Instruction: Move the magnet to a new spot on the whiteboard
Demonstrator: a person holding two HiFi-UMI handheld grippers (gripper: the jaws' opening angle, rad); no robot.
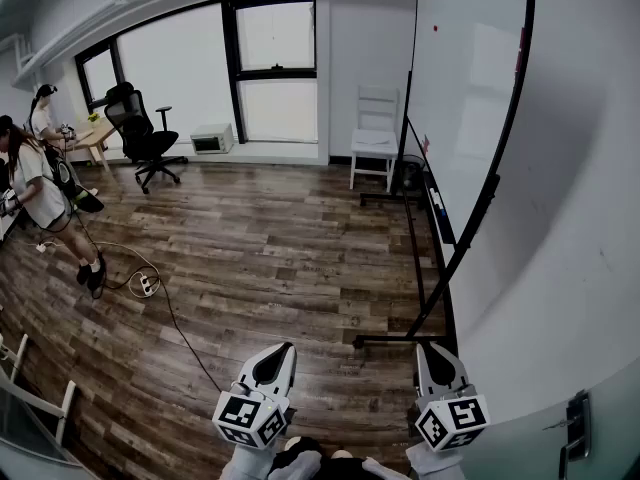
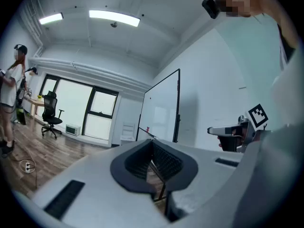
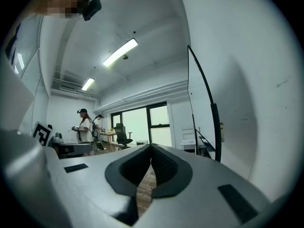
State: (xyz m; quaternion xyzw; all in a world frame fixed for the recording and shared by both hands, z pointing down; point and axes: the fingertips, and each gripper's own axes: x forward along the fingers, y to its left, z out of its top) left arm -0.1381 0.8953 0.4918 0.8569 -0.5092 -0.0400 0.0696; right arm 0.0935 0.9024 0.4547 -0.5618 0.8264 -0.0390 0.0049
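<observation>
- At the far left a person (image 1: 35,183) stands on the wooden floor (image 1: 300,238) near an office chair (image 1: 140,128). A cable (image 1: 170,313) trails across the boards, so the walk-up is safest on a path to the right of it.
- The left hand-held gripper (image 1: 279,356) sits low in the head view and points level. Its jaws are fully together with nothing between them. It is well apart from the task's things, and I judge its only job in this step is to stay out of the way.
- The right hand-held gripper (image 1: 431,354) is beside it, also level, with its jaws meeting at the tips and empty. It is nearer the board, so it looks the natural 1 for the pick.
- The whiteboard (image 1: 470,98) stands on its dark frame at the right, along the wall and well ahead of both grippers. A white chair (image 1: 375,133) sits by its far end.
- The magnet (image 1: 435,29), a small red dot, sits high on the board toward its far edge, well apart from either gripper.
- As I judge it, the step in hand is the approach, since nothing is grasped yet.
- To do it well:
  - Move close and face the board squarely.
  - Raise the right gripper to the magnet's height and open the jaws before arriving.
  - Close on the magnet's sides rather than its face.
  - Lift it straight off instead of dragging, since a pushed board may sway on its frame.
</observation>
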